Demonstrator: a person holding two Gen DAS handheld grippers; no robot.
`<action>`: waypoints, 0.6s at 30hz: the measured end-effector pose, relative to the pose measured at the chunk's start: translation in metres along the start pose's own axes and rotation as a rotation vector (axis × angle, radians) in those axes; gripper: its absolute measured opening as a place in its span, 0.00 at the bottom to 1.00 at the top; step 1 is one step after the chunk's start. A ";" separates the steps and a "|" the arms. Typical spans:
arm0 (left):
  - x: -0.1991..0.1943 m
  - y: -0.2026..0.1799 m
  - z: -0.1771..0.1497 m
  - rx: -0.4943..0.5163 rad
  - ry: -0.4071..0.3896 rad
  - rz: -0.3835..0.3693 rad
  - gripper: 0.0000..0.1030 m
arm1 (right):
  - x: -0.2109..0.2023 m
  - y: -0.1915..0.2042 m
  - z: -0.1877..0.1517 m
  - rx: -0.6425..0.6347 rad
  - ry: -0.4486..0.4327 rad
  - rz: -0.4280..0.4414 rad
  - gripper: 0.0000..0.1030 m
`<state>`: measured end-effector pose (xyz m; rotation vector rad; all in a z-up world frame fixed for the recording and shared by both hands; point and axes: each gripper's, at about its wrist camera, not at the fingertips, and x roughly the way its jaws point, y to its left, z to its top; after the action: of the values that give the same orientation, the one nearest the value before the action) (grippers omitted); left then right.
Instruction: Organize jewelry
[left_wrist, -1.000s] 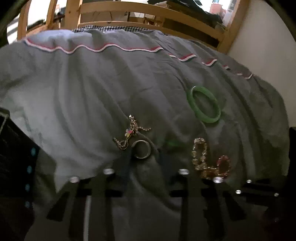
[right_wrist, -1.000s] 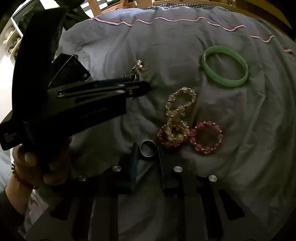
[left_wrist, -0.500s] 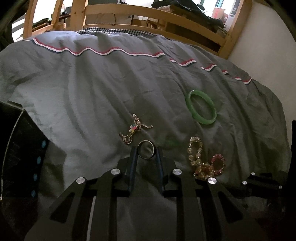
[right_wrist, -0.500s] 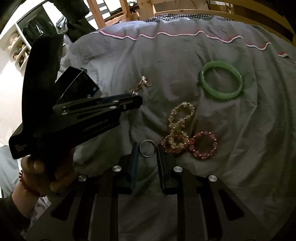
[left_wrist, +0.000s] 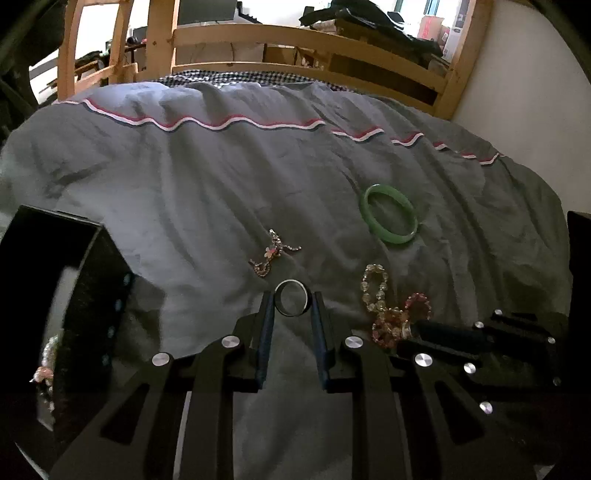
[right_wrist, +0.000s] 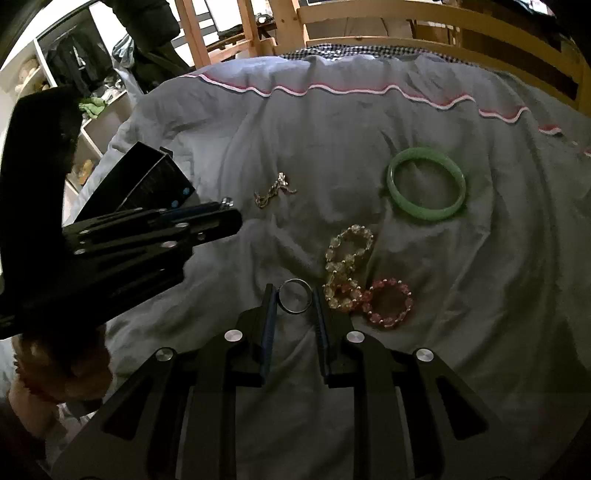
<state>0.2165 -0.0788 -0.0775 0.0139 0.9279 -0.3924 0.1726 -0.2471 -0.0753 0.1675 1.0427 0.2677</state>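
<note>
Two rings held above bed (left_wrist: 184, 184).
Left gripper (left_wrist: 291, 304) jaws narrowed, pinching left ring (left_wrist: 291, 314); right gripper (right_wrist: 294, 301) jaws likewise on right ring (right_wrist: 295, 311).

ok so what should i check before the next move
1. Left claw shut on left ring: ok.
2. Right claw shut on right ring: ok.
3. Claws apart from each other: ok, seen in the right wrist view.
4. Black box open: ok, beaded pieces show inside.
5. Free slot in the box for a ring: cannot tell.
6. All jewelry stored: not ok, green bangle and brooch lie on the duvet.
</note>
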 end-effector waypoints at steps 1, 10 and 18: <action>-0.003 0.000 0.000 -0.002 -0.002 0.002 0.19 | -0.002 0.001 0.001 -0.004 -0.006 -0.004 0.20; -0.032 0.006 -0.001 -0.014 -0.022 0.042 0.19 | -0.009 0.013 0.006 -0.031 -0.036 -0.019 0.20; -0.054 0.020 0.001 -0.035 -0.041 0.085 0.19 | -0.020 0.032 0.011 -0.067 -0.064 -0.019 0.20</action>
<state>0.1949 -0.0430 -0.0373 0.0132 0.8902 -0.2964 0.1683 -0.2225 -0.0447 0.1051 0.9705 0.2777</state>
